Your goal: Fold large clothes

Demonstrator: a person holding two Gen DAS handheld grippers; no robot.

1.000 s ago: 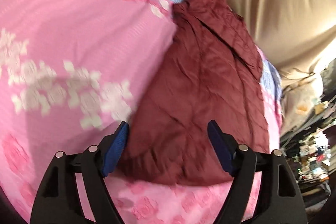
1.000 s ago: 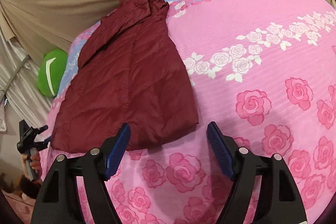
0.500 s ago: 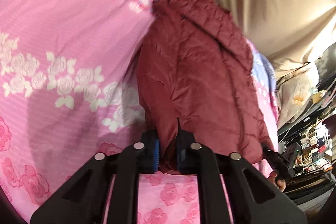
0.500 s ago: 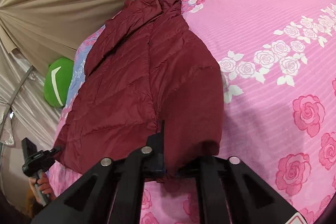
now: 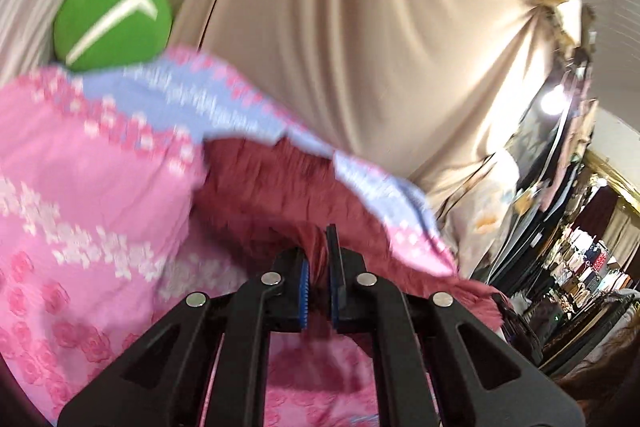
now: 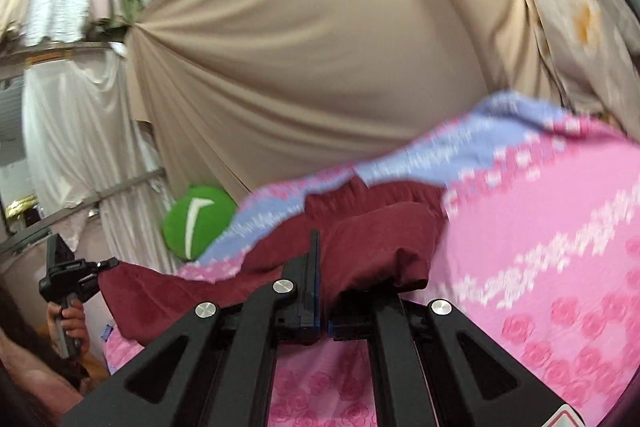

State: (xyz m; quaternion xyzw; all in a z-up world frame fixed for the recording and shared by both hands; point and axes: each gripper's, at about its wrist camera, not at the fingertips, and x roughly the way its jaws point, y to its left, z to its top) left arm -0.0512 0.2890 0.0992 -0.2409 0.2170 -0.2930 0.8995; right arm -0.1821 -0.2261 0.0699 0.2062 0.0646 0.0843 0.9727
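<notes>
A dark red quilted jacket [image 5: 256,183] lies on a pink rose-print bedsheet [image 5: 92,167]. My left gripper [image 5: 318,269] is shut on the jacket's near hem and holds it raised. In the right wrist view my right gripper [image 6: 322,279] is shut on the jacket's [image 6: 380,243] other hem corner, with fabric bunched over its right finger. The left gripper [image 6: 76,275] and the hand holding it show at the far left of the right wrist view, gripping the jacket's edge. The hem hangs stretched between both grippers above the sheet [image 6: 552,227].
A green round cushion [image 5: 112,19] sits at the bed's far side, also seen in the right wrist view [image 6: 196,219]. Beige draped curtains [image 5: 360,39] hang behind the bed. Cluttered shelves [image 5: 580,267] stand at the right. White drapes [image 6: 76,131] hang at the left.
Both grippers closed on the jacket's near hem and have since lifted it off the sheet. Both cameras now tilt up toward the curtains, and the jacket is bunched and raised.
</notes>
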